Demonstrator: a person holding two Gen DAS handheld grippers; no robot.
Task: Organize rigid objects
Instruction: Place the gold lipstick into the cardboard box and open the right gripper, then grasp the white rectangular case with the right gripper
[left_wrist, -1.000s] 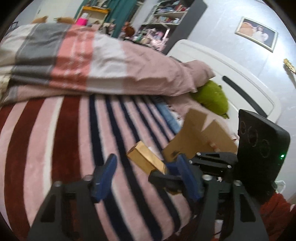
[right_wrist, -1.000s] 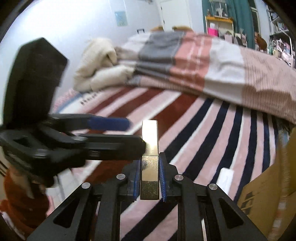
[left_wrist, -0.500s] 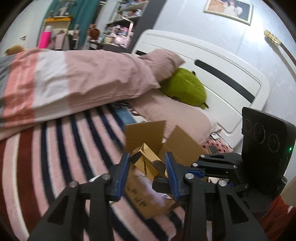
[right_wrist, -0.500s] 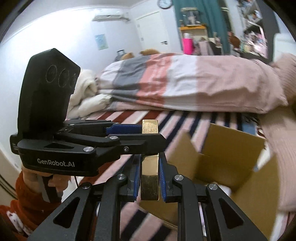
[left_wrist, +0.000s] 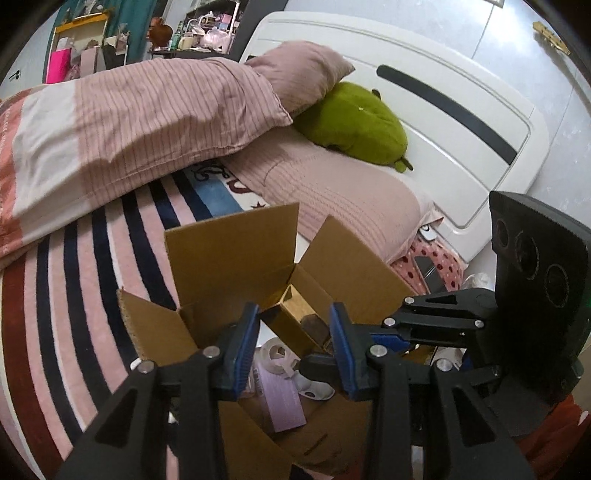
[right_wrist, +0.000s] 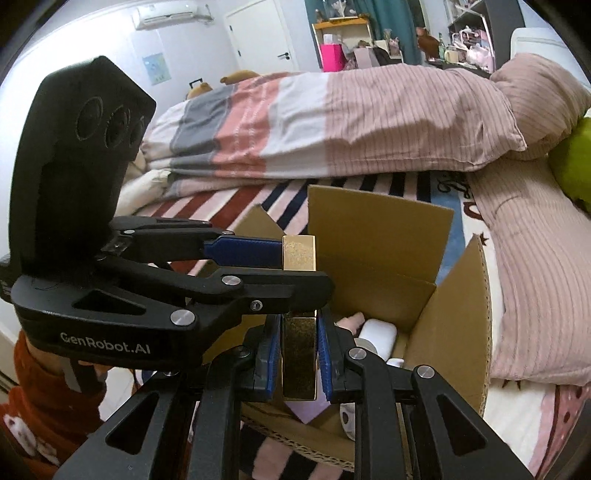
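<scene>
Both grippers, left (left_wrist: 293, 341) and right (right_wrist: 298, 360), are clamping one gold box (right_wrist: 298, 354) over the open cardboard box (right_wrist: 380, 229), which is holding a white case (right_wrist: 378, 334) and tape roll (left_wrist: 275, 356).

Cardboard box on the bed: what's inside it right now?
Inside the open brown cardboard box I can see a white rounded case, a lilac flat packet and a clear tape roll. The gold rectangular box and both hand-held grippers hide the rest.

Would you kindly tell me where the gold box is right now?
In both wrist views, the gold box hangs above the open cardboard box, gripped by the right gripper and left gripper.
</scene>
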